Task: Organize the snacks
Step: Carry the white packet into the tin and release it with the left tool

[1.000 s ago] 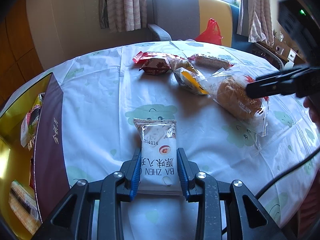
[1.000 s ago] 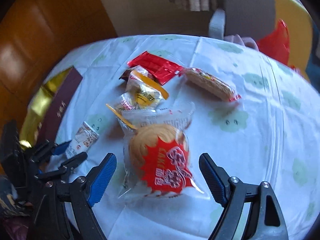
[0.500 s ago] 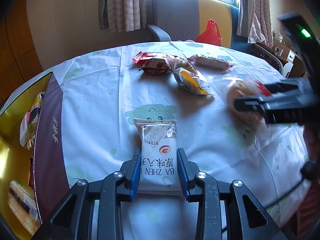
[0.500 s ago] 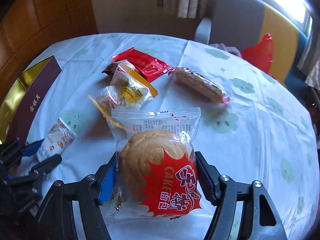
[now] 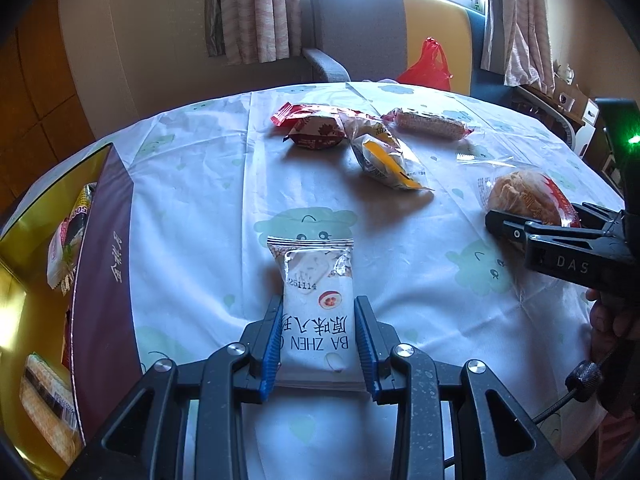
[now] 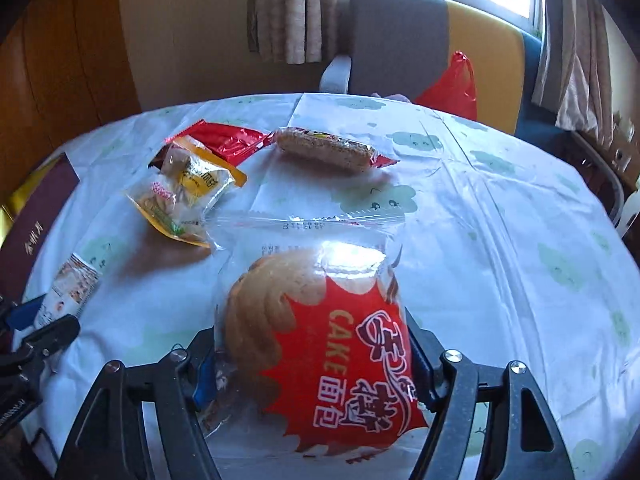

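My left gripper is shut on a white snack packet that lies flat on the tablecloth. My right gripper is shut on a clear-wrapped cake bun with a red label and holds it above the table; the bun also shows in the left wrist view. A gold box with a maroon wall stands at the left with several snacks inside. A yellow packet, a red packet and a long cracker bar lie at the far side.
A round table with a white cloud-print cloth holds everything. An armchair with a red plastic bag stands behind it, under a curtained window.
My right gripper closed on the cake bun and lifted it off the table, toward the near right. My left gripper has stayed shut on the white packet.
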